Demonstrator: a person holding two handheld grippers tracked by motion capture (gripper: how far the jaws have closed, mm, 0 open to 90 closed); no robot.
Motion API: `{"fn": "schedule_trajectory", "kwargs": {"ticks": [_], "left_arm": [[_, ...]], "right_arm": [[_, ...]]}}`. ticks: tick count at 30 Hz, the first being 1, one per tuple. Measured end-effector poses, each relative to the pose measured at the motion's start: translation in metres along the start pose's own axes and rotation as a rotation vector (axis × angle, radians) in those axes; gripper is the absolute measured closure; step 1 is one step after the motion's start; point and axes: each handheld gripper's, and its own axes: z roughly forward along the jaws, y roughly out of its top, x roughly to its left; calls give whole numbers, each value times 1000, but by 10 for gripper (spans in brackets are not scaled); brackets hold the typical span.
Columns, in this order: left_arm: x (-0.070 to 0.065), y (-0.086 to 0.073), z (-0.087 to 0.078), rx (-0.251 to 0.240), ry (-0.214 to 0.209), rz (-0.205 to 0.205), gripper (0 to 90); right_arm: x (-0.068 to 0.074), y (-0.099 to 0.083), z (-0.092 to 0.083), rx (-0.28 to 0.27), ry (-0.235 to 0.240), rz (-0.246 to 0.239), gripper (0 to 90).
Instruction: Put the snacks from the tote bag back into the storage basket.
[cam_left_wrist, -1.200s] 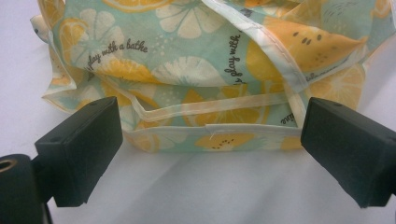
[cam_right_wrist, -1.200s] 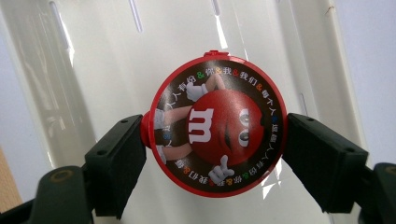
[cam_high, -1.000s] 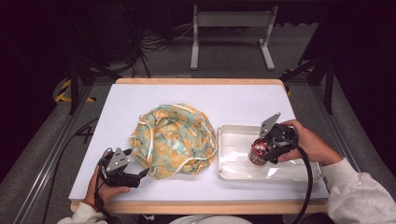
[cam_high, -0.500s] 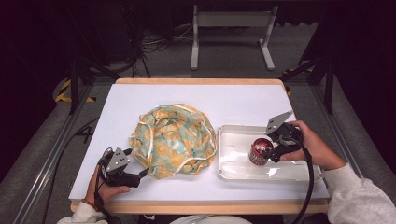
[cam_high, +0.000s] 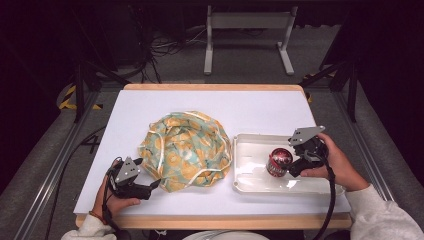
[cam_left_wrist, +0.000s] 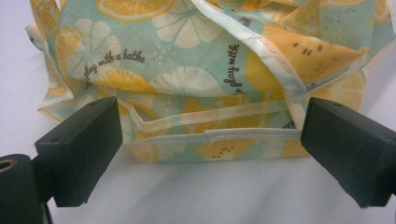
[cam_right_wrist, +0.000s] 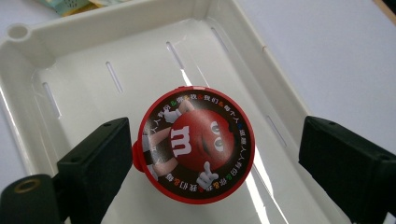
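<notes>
Right gripper (cam_high: 295, 162) has just let go: jaws opened wide, red candy tub (cam_high: 278, 161) now standing free in the white tray (cam_high: 250, 142), near right. Placing looks done. Left gripper (cam_high: 152, 185) open at the fabric bag (cam_high: 185, 150) edge.

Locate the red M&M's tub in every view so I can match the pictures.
High view: red M&M's tub stands in the white tray, right of centre, beside the right gripper.
Left gripper view: not in it.
Right gripper view: tub at centre, lid up, between open jaws.
Shared landmark: the white tray.
</notes>
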Motion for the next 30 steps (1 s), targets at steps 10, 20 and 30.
{"fn": "schedule_trajectory", "kwargs": {"ticks": [10, 20, 30], "left_arm": [[0, 1, 0, 1, -2, 1, 62], [0, 2, 1, -7, -5, 1, 63], [1, 1, 1, -9, -9, -1, 62]], "right_arm": [[7, -14, 3, -98, -38, 43, 130], [17, -30, 1, -188, -56, 69, 124], [20, -48, 2, -181, -82, 97, 113]]}}
